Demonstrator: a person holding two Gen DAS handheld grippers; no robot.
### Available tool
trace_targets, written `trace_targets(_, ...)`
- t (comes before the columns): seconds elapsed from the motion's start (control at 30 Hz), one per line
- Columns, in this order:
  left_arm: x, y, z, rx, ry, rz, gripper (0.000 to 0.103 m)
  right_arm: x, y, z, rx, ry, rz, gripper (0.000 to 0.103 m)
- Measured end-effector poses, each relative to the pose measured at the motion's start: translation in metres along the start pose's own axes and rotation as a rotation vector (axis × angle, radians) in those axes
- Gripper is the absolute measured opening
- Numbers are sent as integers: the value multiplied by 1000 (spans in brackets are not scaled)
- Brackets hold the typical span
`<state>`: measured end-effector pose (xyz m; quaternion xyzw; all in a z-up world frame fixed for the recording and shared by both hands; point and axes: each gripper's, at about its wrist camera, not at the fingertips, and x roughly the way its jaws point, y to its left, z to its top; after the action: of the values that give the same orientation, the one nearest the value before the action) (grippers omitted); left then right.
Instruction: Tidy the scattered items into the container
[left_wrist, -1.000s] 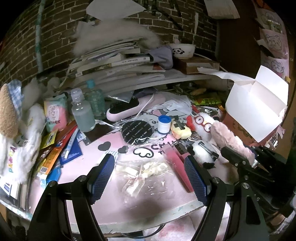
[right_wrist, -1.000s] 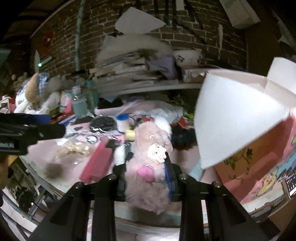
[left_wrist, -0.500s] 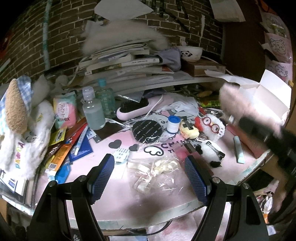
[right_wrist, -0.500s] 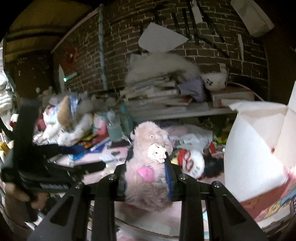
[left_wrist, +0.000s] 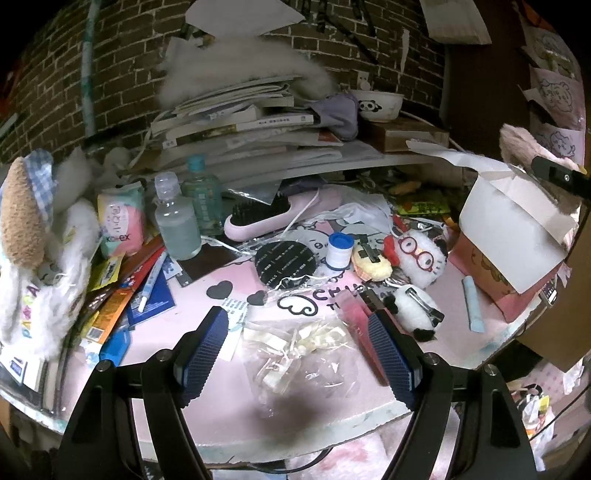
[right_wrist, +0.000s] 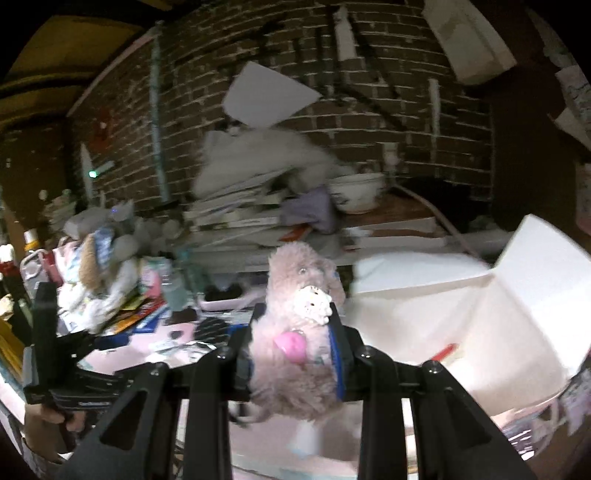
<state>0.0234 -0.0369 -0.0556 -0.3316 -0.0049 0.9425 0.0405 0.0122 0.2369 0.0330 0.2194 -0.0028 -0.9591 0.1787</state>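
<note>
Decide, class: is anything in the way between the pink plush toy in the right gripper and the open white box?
Nothing visible. The right gripper holds the pink plush toy raised beside the white box, whose flaps stand open.

Right tongs (right_wrist: 295, 343) clamp pink plush (right_wrist: 295, 332), white box (right_wrist: 461, 314) beside.

Brick wall (left_wrist: 384, 48), stacked books (left_wrist: 236, 125)

Pink plush toy (right_wrist: 291, 343) base hidden behind tool; background motion-blurred.
</note>
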Motion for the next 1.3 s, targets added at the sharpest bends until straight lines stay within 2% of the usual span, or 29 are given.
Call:
trace_targets(0.23, 4, -2, 4, -4, -4, 20, 76, 15, -49, 13, 20, 175, -76, 26)
trace_targets(0.43, 9, -12, 7, 54, -10, 114, 76, 37, -76, 10, 44, 337, -85, 27)
trace_targets(0.63, 17, -13, 7, 30, 36, 80, 76, 62, -85, 2, 51, 480, -89, 27)
trace_targets(0.7, 19, -13, 5, 15, 53, 82, 80, 68, -86, 1, 53, 510, -87, 27)
trace_targets(0.87, 21, -14, 3, 1, 76, 83, 82, 77, -88, -4, 66, 559, -85, 29)
trace_targets(0.97, 23, -15, 3, -3, 91, 77, 83, 77, -89, -4, 71, 560, -87, 29)
trace_targets(1.13, 23, -14, 4, -30, 96, 29, 85, 74, -90, -5, 89, 559, -76, 33)
trace_targets(1.2, 23, -14, 4, -27, 94, 30, 86, 71, -91, -5, 103, 546, -76, 45)
trace_targets(1.3, 22, -15, 4, -17, 93, 34, 86, 65, -92, -2, 104, 510, -86, 56)
